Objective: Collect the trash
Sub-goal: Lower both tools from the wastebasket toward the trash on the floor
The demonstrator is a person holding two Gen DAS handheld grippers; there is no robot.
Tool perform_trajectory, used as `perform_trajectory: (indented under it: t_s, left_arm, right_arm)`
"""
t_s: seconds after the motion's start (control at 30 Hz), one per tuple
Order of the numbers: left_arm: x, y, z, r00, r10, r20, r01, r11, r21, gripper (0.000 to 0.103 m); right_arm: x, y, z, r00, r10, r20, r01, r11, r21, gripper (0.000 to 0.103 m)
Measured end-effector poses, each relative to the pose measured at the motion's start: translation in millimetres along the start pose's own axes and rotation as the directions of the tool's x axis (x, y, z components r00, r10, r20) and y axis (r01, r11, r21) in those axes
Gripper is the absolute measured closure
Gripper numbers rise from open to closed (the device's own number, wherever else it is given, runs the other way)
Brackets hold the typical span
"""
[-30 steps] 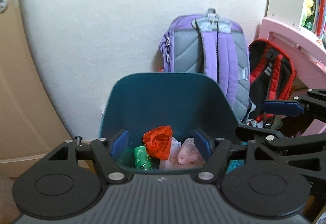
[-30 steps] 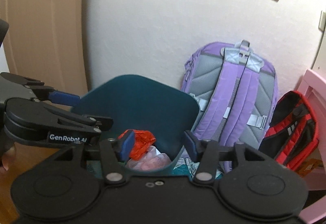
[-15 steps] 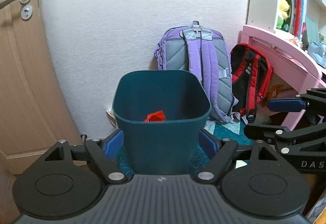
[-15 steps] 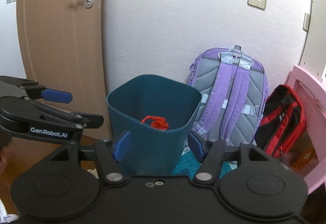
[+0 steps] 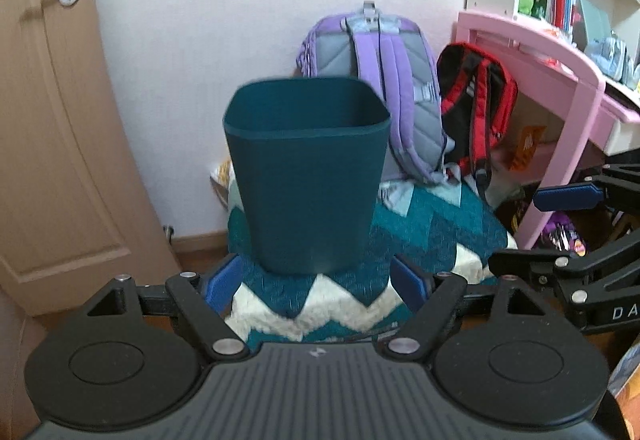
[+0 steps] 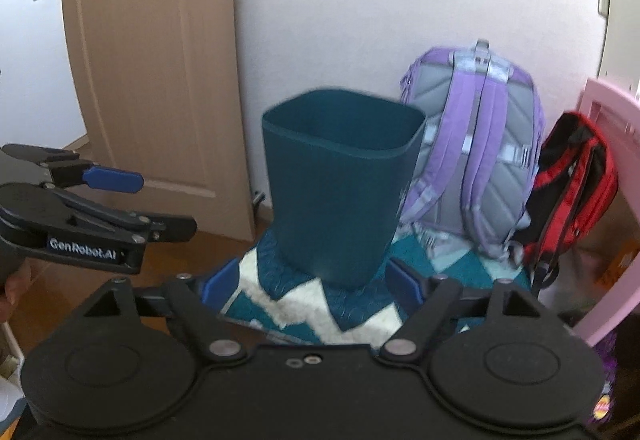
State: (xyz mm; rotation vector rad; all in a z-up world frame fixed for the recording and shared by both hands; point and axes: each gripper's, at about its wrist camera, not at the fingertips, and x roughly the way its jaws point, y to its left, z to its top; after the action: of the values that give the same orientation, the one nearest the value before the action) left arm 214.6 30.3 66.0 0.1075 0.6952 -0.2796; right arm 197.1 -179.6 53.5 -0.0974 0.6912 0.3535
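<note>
The teal bin's (image 5: 306,176) inside is hidden behind its wall.

Waste bin (image 5: 306,176): dark teal, plain. Rug (image 5: 424,228): teal and white zigzag pattern. Larger backpack (image 5: 396,80): purple with grey panels. Smaller backpack (image 5: 476,92): red and black. Desk (image 5: 560,56): pink. Door (image 6: 152,60): light brown wood. Gripper pads (image 5: 222,282): blue.
</note>
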Motion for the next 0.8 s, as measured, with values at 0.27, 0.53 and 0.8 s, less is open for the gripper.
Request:
perform_trajectory:
  t_s: [0.27,0.53,0.8]
  left_arm:
    - [28.9,2.7,-55.3,0.995,-0.037,-0.088,0.035,0.999,-0.015,0.021]
    - [93.2,19.7,-107.8,0.977,-0.077,-0.197,0.064,0.995,-0.073,0.013]
    - [173.0,41.1,-156.7,0.943,-0.096,-0.319,0.064,0.992,-0.110,0.013]
  right_arm:
    - [41.9,1.4,-58.1,0.996,0.017,-0.086,-0.014,0.999,0.037,0.013]
    - [111.9,-1.2,-107.9,0.987,0.014,-0.158,0.001,0.996,0.092,0.006]
    - [198.3,-2.7,-157.0,0.958,0.038,-0.286,-0.005,0.993,0.118,0.006]
